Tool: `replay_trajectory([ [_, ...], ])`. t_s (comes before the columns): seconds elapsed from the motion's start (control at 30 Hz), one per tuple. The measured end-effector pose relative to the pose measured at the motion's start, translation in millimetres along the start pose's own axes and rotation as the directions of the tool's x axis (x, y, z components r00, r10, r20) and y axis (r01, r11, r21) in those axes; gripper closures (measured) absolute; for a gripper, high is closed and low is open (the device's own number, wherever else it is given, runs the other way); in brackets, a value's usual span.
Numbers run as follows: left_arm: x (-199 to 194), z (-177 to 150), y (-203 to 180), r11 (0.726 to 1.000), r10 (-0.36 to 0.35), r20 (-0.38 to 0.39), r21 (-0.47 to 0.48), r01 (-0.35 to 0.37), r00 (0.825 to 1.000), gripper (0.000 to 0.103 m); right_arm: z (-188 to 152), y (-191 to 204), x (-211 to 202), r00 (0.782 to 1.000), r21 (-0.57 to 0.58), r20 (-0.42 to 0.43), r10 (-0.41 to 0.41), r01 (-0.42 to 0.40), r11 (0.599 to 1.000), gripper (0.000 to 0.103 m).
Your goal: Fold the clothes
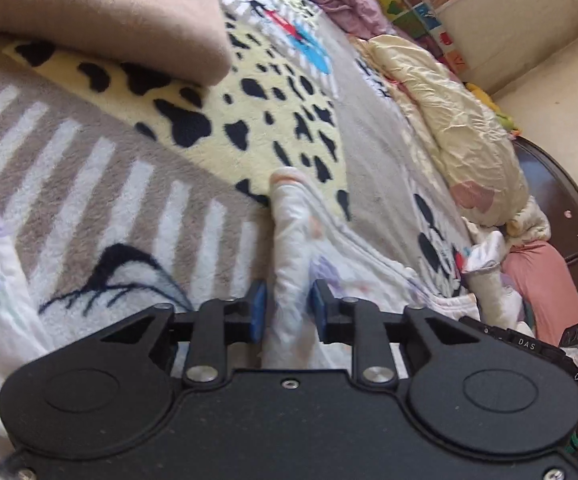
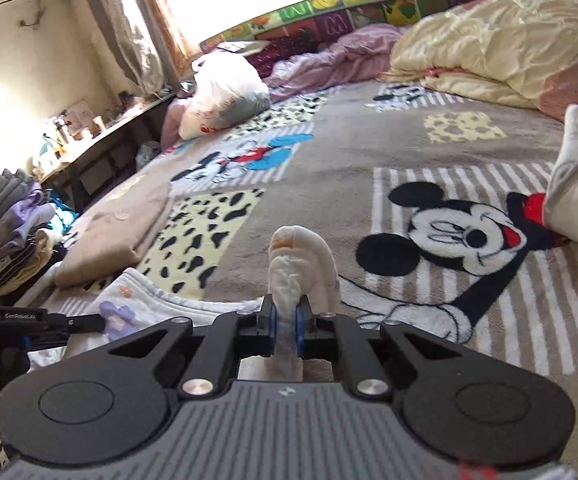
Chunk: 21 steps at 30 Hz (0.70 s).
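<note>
Garment (image 1: 289,232): white, thin, soft cloth with pale floral print, spread low on the fleece blanket (image 1: 377,168), an edge bunched in each tool. Left gripper (image 1: 286,312) jaws narrow around a ridge, contact unclear; right gripper (image 2: 285,322) pinches a wad tight. Mid-fold by my read; flat result not visible. Tan folded piece (image 1: 101,12) lies nearby, more clothes (image 2: 577,196) loose.

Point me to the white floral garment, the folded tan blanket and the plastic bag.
white floral garment (image 2: 303,264): right wrist view, bunched fold above the gripper.
folded tan blanket (image 1: 101,12): left wrist view, top face.
plastic bag (image 2: 225,92): right wrist view, bulging side.
</note>
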State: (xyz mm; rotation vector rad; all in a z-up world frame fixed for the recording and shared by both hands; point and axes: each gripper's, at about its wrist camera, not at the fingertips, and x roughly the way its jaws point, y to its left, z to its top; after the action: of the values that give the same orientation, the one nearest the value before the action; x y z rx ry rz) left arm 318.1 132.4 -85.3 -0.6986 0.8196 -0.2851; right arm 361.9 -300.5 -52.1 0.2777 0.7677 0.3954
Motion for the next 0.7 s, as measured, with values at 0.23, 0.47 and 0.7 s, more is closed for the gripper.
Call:
replay_trajectory([
  [0.23, -68.3, -6.5, 6.6, 0.999, 0.040, 0.121, -0.028, -0.037, 0.992, 0.052, -8.9, -26.2, -20.0, 0.990, 0.139, -0.022, -0.139, 0.140, 0.980, 0.050],
  [0.47, -145.4, -35.0, 44.1, 0.970, 0.213, 0.238, -0.165, -0.176, 0.948, 0.051, -68.4, -45.4, -107.1, 0.980, 0.254, 0.132, -0.147, 0.110, 0.961, 0.049],
  [0.7, -175.1, -62.3, 81.2, 0.907, 0.369, 0.236, -0.303, -0.293, 0.899, 0.051, -141.3, -74.3, -185.8, 0.936, 0.408, 0.272, -0.225, 0.099, 0.908, 0.043],
])
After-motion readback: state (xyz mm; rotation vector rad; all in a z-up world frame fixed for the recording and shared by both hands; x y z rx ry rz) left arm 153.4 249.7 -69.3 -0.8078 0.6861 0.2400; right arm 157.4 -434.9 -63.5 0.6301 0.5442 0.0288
